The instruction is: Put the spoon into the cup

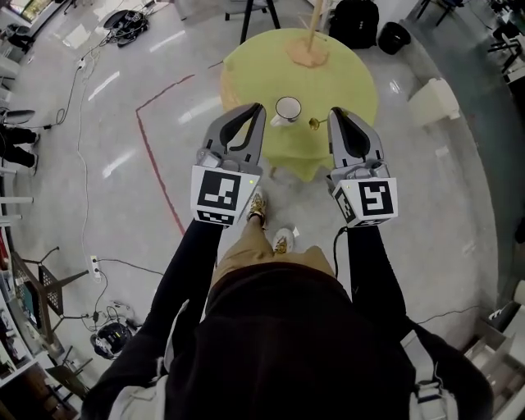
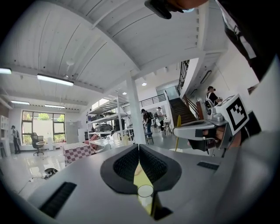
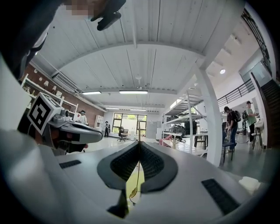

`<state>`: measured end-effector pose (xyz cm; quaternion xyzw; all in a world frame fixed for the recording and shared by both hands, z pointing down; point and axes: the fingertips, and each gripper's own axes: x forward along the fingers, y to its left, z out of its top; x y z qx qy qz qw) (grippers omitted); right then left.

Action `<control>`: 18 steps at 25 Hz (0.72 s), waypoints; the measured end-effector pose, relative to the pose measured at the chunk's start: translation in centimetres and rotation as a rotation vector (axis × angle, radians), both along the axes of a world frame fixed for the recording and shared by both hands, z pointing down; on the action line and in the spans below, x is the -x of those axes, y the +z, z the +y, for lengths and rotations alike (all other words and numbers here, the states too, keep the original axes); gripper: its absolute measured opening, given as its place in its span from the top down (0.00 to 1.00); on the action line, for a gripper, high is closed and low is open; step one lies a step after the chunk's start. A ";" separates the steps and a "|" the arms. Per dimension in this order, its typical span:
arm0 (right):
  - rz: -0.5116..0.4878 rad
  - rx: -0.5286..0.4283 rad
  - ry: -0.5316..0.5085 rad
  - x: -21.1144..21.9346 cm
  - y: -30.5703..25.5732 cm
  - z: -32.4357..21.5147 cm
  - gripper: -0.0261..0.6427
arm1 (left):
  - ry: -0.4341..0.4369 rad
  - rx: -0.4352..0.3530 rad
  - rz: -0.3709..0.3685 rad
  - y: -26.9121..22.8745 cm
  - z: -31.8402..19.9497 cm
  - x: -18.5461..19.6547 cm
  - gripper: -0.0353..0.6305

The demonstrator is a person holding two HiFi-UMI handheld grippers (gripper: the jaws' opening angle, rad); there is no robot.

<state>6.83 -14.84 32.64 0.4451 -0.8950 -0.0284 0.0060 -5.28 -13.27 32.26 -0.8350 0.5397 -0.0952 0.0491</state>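
Note:
A white cup (image 1: 287,109) stands near the front edge of a round table with a yellow-green cloth (image 1: 262,57). A small gold spoon (image 1: 314,123) lies on the cloth just right of the cup. My left gripper (image 1: 260,107) is shut and empty, held in the air left of the cup. My right gripper (image 1: 333,113) is also shut and empty, just right of the spoon. In the left gripper view the cup (image 2: 145,191) shows below the closed jaws (image 2: 139,148). The spoon (image 3: 132,191) shows the same way in the right gripper view, under the closed jaws (image 3: 139,146).
A wooden pole on a round base (image 1: 308,52) stands at the far side of the table. Red tape (image 1: 152,156) marks the floor at left. A white box (image 1: 435,98) lies right of the table, black bags (image 1: 354,20) behind it. My feet (image 1: 271,225) are near the table's front.

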 end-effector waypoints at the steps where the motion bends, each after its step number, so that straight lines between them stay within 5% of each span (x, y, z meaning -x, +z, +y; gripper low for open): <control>1: 0.006 0.002 0.001 0.3 0.0 -0.6 0.92 | 0.009 0.002 0.010 0.0 -0.9 0.2 0.91; 18: 0.033 0.070 0.098 3.9 2.5 -11.3 0.92 | 0.200 0.030 0.031 2.1 -13.7 0.7 0.91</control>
